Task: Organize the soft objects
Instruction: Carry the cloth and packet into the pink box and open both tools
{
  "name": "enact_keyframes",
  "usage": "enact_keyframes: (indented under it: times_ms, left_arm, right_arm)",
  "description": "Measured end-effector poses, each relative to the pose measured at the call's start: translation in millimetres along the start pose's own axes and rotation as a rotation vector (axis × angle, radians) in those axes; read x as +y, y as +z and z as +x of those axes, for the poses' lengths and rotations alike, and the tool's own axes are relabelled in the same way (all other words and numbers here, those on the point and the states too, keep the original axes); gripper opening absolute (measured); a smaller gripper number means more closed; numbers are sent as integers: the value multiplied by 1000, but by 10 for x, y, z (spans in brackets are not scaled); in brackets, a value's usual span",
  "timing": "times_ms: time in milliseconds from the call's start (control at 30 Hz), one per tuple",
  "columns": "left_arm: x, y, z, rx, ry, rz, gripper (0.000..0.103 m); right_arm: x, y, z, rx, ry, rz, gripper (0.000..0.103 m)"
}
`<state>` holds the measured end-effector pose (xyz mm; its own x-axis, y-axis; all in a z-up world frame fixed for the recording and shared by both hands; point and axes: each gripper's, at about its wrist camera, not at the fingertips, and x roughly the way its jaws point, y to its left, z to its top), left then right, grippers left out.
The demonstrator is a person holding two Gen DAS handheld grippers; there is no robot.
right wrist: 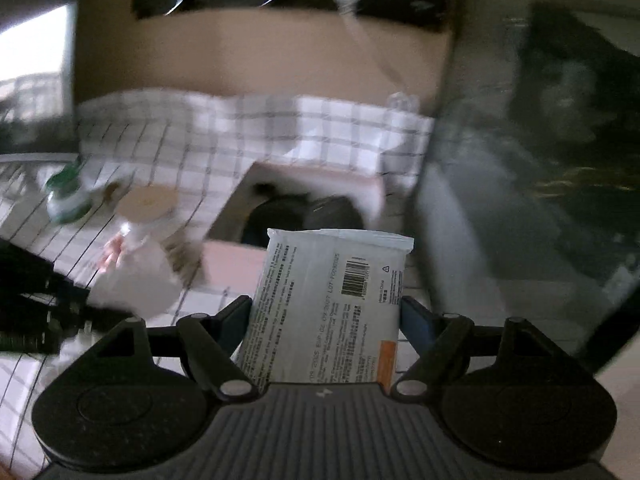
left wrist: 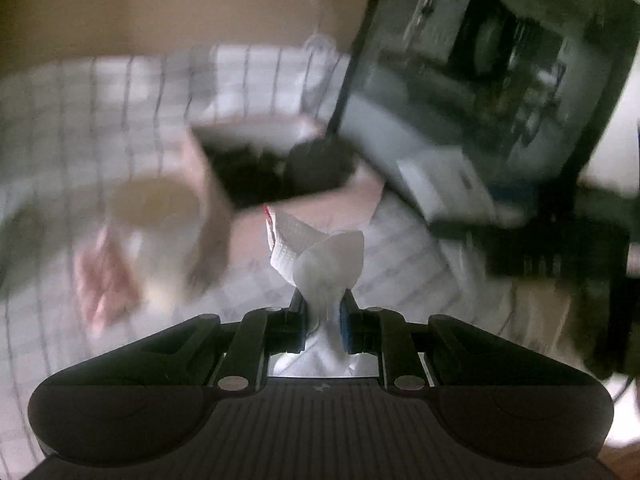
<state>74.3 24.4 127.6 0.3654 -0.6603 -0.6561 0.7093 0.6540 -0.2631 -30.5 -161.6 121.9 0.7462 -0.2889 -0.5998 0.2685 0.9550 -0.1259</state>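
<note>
**Both grippers loaded above the pink box**

A white sock [left wrist: 316, 256] is pinched in the left gripper [left wrist: 323, 312], whose jaws are drawn nearly together on the bunched fabric. A flat packet of wipes [right wrist: 332, 304], its barcode side up, is clamped across its width by the right gripper [right wrist: 326, 316], the jaws set about halfway apart.

Ahead of both, an open pink box [left wrist: 218, 196] is seen on the checked tablecloth [left wrist: 120, 92], with dark items [left wrist: 280, 168] lying inside. A round tan lid [right wrist: 147, 200] on a pale, blurred container is placed just left of the box. A large dark screen [left wrist: 500, 68] is stood close to the box's right.

Only in the right wrist view is a green-and-white bottle [right wrist: 68, 196] shown, at the far left. The sock's ribbed cuff with a red edge is shown only in the left wrist view. Both views are blurred.
</note>
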Motion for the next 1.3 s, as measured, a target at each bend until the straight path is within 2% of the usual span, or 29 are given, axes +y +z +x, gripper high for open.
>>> enact_keyframes:
  times_ms: [133, 233, 367, 467, 600, 633, 733, 800, 867, 967, 1000, 1067, 1133, 1200, 1233, 1267, 1300]
  left_arm:
    - [13, 546, 166, -62, -21, -23, 19]
    - [70, 968, 379, -117, 18, -12, 20]
    - [316, 1356, 790, -122, 67, -132, 25]
    - [536, 1395, 1140, -90, 92, -184, 28]
    - [749, 1433, 1499, 6, 147, -297, 28]
    - [797, 1428, 1548, 24, 139, -326, 28]
    - [896, 1418, 1587, 67, 49, -378, 28]
    - [910, 1415, 1537, 43, -4, -375, 28]
    - [906, 1416, 1457, 9, -7, -384, 28]
    - [1012, 1461, 1414, 21, -18, -488, 28]
    - [996, 1483, 1432, 32, 15, -476, 28]
    - [838, 1537, 1520, 46, 80, -316, 29]
    - [632, 1520, 1615, 50, 101, -154, 29]
    - [511, 1481, 1707, 48, 61, -133, 30]
    - [483, 1474, 1784, 75, 52, -147, 32]
    - [454, 1473, 1868, 113, 57, -152, 38]
    - [427, 1479, 1926, 123, 72, -139, 49]
  right_arm:
    - [-181, -9, -134, -40, -14, 46, 79]
    - [-242, 5, -149, -55, -7, 59, 79]
    - [-255, 4, -103, -48, 16, 52, 79]
    - [-231, 11, -11, -30, 36, 20, 79]
    - [-187, 47, 100, -18, 52, -15, 79]
    - [-183, 69, 139, -18, 60, -20, 79]
    - [-170, 144, 228, -28, 70, -30, 79]
    - [-187, 226, 303, -46, 77, -32, 79]
    - [-218, 334, 375, -71, 80, -24, 79]
    - [-235, 459, 485, -85, 70, -21, 79]
    - [-233, 472, 506, -85, 69, -22, 79]
    - [-216, 455, 554, -75, 79, -31, 79]
    - [-198, 401, 593, -53, 84, -37, 79]
    - [-189, 336, 655, -20, 86, -41, 79]
    - [-190, 295, 679, -2, 89, -43, 79]
    - [-194, 254, 693, 13, 92, -46, 79]
    - [-196, 223, 699, 23, 94, -50, 79]
